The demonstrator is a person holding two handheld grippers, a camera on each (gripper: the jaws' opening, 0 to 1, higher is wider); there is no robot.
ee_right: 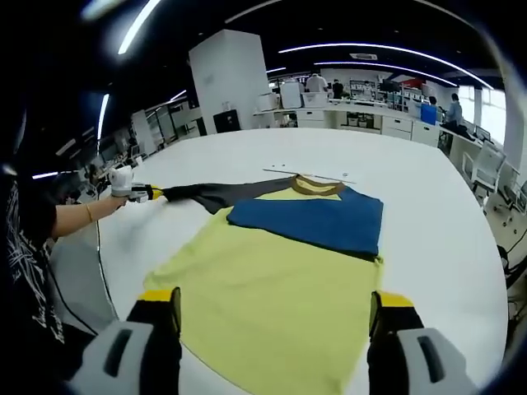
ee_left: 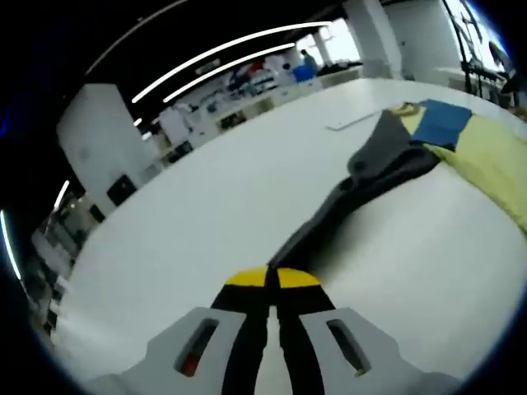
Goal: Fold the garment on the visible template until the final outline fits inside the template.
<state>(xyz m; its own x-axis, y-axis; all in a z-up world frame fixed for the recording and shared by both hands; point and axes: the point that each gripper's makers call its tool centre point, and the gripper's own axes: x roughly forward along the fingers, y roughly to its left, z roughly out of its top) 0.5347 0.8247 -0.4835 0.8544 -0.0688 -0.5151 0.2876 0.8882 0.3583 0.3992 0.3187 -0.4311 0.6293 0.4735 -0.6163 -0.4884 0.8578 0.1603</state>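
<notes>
A T-shirt lies flat on the white table, with a yellow body, a blue chest panel, a brown collar and a dark grey sleeve. My left gripper is shut on the end of that sleeve, which is pulled out straight from the shirt. In the right gripper view the left gripper shows at the table's left side, in a person's hand. My right gripper stands open above the yellow hem, with its jaws wide apart. A thin pale line runs on the table just beyond the collar.
The white table stretches wide to the right of and beyond the shirt; its edge curves close by on the left. A person's forearm reaches in from the left. Benches, a white pillar and people stand far behind.
</notes>
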